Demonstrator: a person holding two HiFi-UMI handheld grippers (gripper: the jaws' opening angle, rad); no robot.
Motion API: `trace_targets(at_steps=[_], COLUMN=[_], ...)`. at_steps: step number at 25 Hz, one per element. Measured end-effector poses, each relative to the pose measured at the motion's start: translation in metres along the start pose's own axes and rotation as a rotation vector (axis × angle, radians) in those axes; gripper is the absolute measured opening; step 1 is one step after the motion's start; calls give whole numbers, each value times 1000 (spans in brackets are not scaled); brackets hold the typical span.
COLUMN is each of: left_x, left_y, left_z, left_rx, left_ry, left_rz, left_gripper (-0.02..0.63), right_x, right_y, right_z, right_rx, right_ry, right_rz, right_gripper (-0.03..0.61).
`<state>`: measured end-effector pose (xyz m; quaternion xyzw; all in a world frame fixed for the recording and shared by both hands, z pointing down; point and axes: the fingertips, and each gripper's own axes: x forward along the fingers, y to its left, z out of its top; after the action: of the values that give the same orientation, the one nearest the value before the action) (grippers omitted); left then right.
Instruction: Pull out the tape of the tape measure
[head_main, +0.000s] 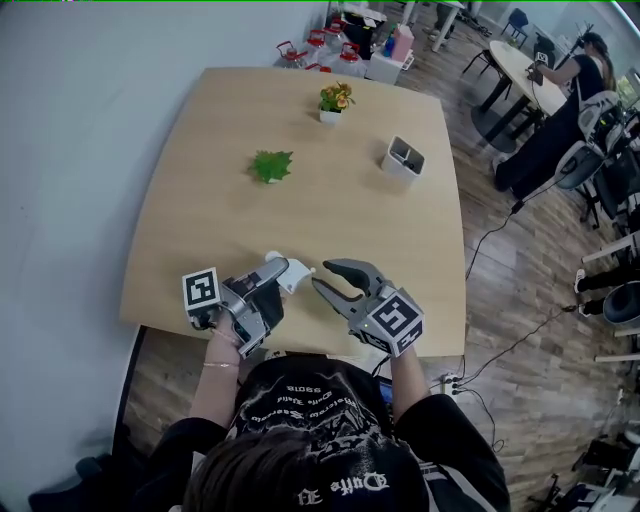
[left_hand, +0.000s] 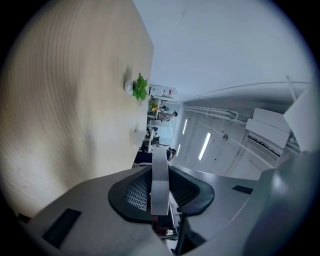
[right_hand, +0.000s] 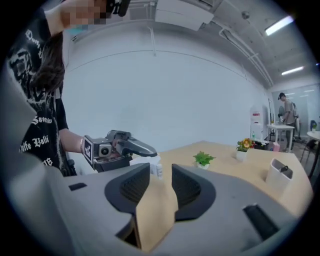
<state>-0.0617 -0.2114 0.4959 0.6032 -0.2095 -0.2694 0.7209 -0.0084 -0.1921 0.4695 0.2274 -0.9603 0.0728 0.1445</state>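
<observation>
Person (head_main: 300, 450): dark hair and black printed shirt, at the table's near edge.
Left gripper (head_main: 283, 268): clenched on the white tape measure (head_main: 297, 280), over the table's near edge.
Right gripper (head_main: 322, 275): jaws apart, nothing pinched, tips just beside the tape measure.
Table (head_main: 300, 215): pale wood; green plant (head_main: 271, 165), flower pot (head_main: 335, 98) and white box (head_main: 403, 158) on its far half.
Room: pale wall (head_main: 80, 150) left of the table; wooden floor (head_main: 520, 300) and cables on its right.

The person's black shirt (head_main: 300, 412), close behind the left gripper (head_main: 283, 270) and the right gripper (head_main: 320, 272), has white fancy letters, but they are too twisted and small to read. The black and white squares on both grippers are patterns, not words.
</observation>
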Motion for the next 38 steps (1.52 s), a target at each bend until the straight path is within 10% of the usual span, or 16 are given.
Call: trace_targets(at_steps=[15, 38], left_x=[-7, -8], left_y=[5, 23], left_z=[-12, 16], left_rx=[-23, -48], left_ry=[78, -101], left_rz=[13, 39], left_gripper=[95, 95], right_x=[3, -9], right_y=[27, -33], right_z=[-12, -29], right_rx=[26, 133], right_ry=[3, -31], right_rz=[144, -232], right_gripper=[38, 37])
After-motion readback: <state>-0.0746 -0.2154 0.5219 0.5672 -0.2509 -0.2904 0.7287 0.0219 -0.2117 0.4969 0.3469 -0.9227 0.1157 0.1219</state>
